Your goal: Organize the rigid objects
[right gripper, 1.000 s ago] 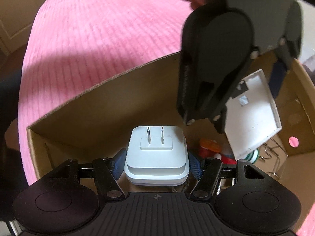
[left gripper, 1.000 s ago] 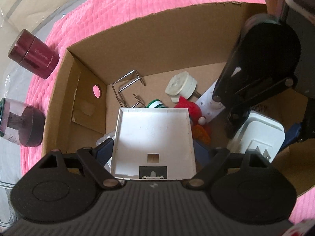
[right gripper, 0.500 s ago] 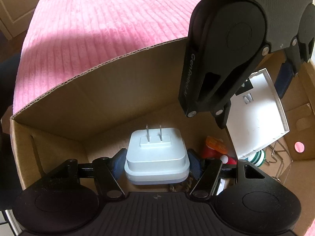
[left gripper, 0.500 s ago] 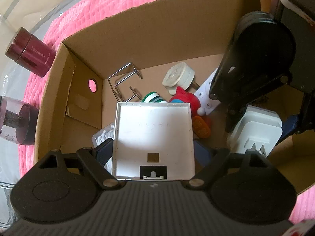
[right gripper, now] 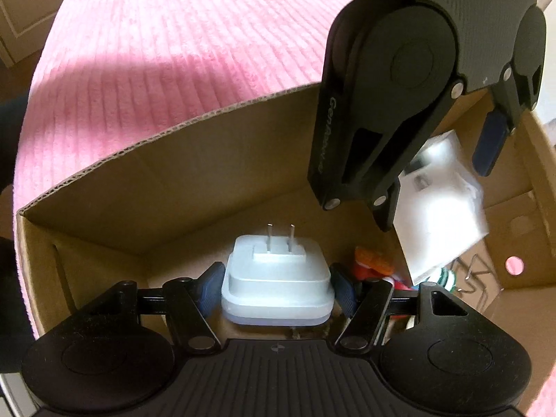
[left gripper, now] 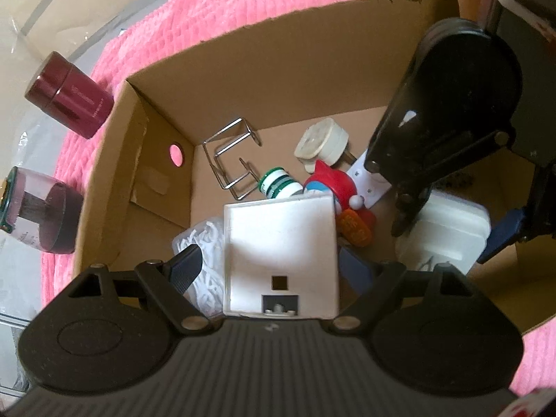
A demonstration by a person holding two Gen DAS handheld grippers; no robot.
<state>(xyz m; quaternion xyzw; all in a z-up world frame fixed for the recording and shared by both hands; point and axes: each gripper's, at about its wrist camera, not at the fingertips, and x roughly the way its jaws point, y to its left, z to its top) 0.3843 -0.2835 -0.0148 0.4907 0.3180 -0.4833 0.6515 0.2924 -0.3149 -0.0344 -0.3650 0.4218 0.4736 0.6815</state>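
Observation:
Both grippers hang over an open cardboard box [left gripper: 278, 80]. A white square plate [left gripper: 281, 243] sits between the jaws of my left gripper [left gripper: 269, 260]. The left pad [left gripper: 187, 267] stands apart from the plate's edge. In the right wrist view the plate [right gripper: 441, 219] is blurred below the left gripper [right gripper: 438, 184]. My right gripper [right gripper: 276, 274] has a white plug adapter [right gripper: 276, 278] between its pads, prongs pointing away. Its jaws are opening, and the pads still touch the adapter's sides. The left wrist view shows the adapter [left gripper: 448, 229] low in the box's right part.
On the box floor lie a wire rack [left gripper: 231, 160], a round white plug [left gripper: 321, 142], a green-capped bottle [left gripper: 278, 182], a red toy figure [left gripper: 333, 187] and white mesh [left gripper: 205, 267]. Left of the box, on the pink blanket [left gripper: 208, 17], stand a maroon cylinder [left gripper: 69, 93] and a clear jar [left gripper: 34, 208].
The white plate has sunk away from the left wrist camera, and a gap has opened at the left pad. The adapter has tilted and dropped slightly deeper into the box.

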